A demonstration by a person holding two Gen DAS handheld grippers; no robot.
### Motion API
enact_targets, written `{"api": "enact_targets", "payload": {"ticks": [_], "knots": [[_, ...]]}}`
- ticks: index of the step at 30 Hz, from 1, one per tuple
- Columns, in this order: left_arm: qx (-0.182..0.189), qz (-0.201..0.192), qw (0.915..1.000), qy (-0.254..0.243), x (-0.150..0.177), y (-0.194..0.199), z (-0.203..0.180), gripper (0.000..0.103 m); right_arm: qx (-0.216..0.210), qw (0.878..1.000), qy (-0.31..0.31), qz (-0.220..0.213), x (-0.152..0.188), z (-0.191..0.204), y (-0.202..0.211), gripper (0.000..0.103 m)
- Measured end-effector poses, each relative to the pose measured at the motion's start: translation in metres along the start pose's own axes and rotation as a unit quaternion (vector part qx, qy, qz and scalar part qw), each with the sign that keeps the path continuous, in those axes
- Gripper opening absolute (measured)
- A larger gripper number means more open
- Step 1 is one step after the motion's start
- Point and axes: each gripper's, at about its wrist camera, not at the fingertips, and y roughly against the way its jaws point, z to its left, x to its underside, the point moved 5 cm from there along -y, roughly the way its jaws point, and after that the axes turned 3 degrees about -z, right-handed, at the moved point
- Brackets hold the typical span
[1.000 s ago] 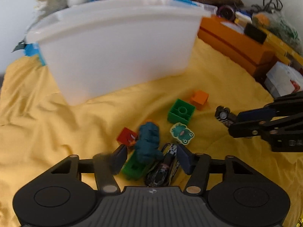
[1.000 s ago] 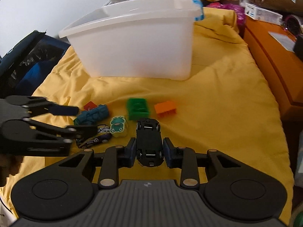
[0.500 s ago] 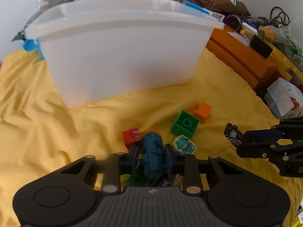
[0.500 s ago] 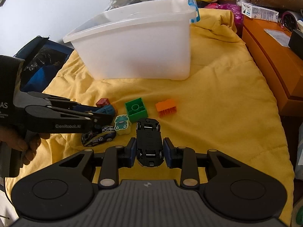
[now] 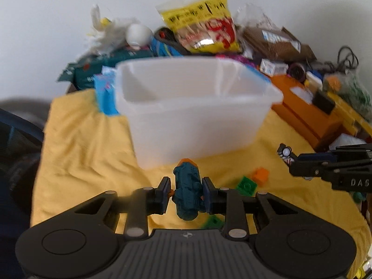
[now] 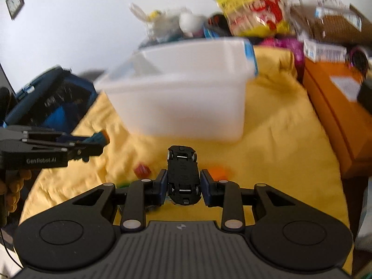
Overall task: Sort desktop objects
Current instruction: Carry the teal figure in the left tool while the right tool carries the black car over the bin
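Teal toy (image 5: 187, 190) between fingers (image 5: 164, 194), blurred

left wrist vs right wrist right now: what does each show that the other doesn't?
Left wrist only: green toy brick on the yellow cloth; teal toy vehicle's full body in the left gripper.
Right wrist only: small red block, wall clock, black toy car's underside in the right gripper.
Both: white plastic bin, small orange block, both loaded grippers.

1 white bin (image 5: 197, 125), 2 toy cars (image 6: 183, 176) (image 5: 187, 191), 4 blocks (image 5: 247, 185) (image 5: 260, 174) (image 5: 214, 222) (image 6: 141, 169).
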Motion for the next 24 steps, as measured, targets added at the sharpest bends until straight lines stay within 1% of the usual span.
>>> {"api": "enact_targets", "payload": {"ticks": [2, 5, 8, 11, 13, 18, 22, 24], "knots": [[-0.004, -0.011, 0.9999, 0.010, -0.013, 0.008, 0.006, 0.032, -0.006, 1.000, 0.000, -0.017, -0.017, 0.005, 0.004, 0.033], [-0.001, -0.022, 0.9995, 0.023, -0.035, 0.013, 0.014, 0.032, -0.015, 0.999, -0.003, -0.035, -0.043, 0.008, 0.008, 0.033], [-0.004, -0.033, 0.9993, 0.018, -0.056, 0.015, 0.020, 0.032, -0.025, 0.998, -0.023, -0.044, -0.069, 0.005, 0.009, 0.033], [-0.004, -0.038, 0.9991, 0.016, -0.078, 0.016, 0.026, 0.032, -0.025, 0.998, -0.010, -0.053, -0.094, 0.007, 0.009, 0.033], [0.000, -0.038, 0.9991, 0.020, -0.094, 0.014, 0.028, 0.032, -0.024, 0.998, -0.005, -0.053, -0.110, 0.005, 0.007, 0.034], [0.001, -0.042, 0.9991, -0.002, -0.128, 0.009, 0.024, 0.033, -0.016, 0.999, -0.001, -0.038, -0.142, -0.001, -0.004, 0.033], [0.007, -0.040, 0.9991, 0.009, -0.148, -0.001, 0.024, 0.033, -0.005, 1.000, 0.000, -0.028, -0.161, -0.006, -0.012, 0.033], [0.004, -0.037, 0.9993, 0.007, -0.155, -0.007, 0.024, 0.033, -0.002, 1.000, -0.001, -0.028, -0.169, -0.008, -0.015, 0.033]]}}
